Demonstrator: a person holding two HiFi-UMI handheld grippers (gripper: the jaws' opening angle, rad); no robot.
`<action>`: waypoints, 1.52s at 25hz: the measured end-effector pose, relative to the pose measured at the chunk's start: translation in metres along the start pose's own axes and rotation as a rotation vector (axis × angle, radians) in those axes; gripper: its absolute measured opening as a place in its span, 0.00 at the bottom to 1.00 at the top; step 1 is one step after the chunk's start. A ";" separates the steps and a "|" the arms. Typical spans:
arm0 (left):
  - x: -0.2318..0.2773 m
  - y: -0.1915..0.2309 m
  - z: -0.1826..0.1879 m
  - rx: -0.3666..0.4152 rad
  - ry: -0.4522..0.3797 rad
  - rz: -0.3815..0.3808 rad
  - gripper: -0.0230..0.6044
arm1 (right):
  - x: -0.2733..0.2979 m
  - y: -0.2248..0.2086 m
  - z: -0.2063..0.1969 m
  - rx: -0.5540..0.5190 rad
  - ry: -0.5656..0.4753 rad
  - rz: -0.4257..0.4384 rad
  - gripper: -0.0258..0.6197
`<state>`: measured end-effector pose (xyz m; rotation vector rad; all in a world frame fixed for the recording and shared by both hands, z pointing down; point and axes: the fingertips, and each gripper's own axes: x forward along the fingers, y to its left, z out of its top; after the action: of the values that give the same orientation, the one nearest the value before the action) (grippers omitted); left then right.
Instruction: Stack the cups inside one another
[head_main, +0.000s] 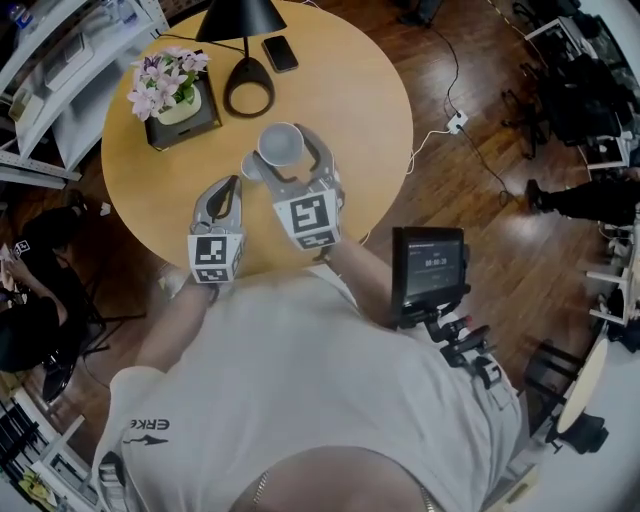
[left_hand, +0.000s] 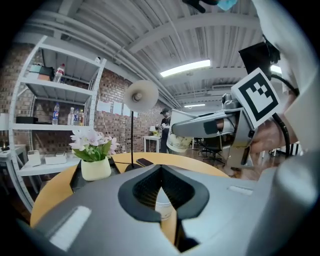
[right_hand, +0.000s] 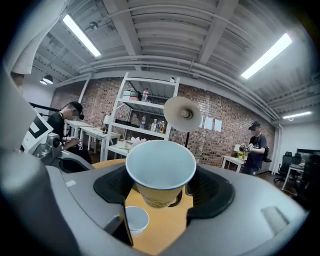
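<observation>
My right gripper (head_main: 284, 150) holds a white paper cup (head_main: 281, 144) upright above the round wooden table (head_main: 370, 110); its jaws stand wide, pressed on the cup's sides. In the right gripper view the cup (right_hand: 160, 167) fills the gap of the right gripper (right_hand: 160, 192). A second, smaller-looking white cup (right_hand: 136, 220) stands on the table below and left of it, and shows partly in the head view (head_main: 250, 167). My left gripper (head_main: 230, 190) hangs shut and empty just left of that cup. Through the closed left gripper (left_hand: 161, 172) a strip of the table cup (left_hand: 163, 206) shows.
At the table's far side stand a pot of pink flowers on a black tray (head_main: 172, 92), a black lamp (head_main: 245, 62) and a phone (head_main: 280, 52). White shelving (head_main: 60, 60) is at the left. A screen on a stand (head_main: 430, 265) is at my right.
</observation>
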<state>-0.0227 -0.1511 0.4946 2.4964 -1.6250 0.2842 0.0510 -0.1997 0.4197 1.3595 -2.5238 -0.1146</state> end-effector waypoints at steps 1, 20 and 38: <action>-0.004 0.004 0.001 -0.002 -0.004 0.005 0.04 | 0.000 0.006 0.003 -0.006 -0.002 0.003 0.58; -0.030 0.054 -0.003 -0.002 -0.011 -0.023 0.04 | 0.021 0.046 0.005 -0.021 0.047 -0.039 0.58; -0.011 0.060 -0.028 -0.035 0.082 0.005 0.04 | 0.044 0.046 -0.068 0.074 0.203 0.008 0.58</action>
<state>-0.0840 -0.1593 0.5209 2.4216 -1.5913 0.3514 0.0096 -0.2068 0.5023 1.3156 -2.3853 0.1146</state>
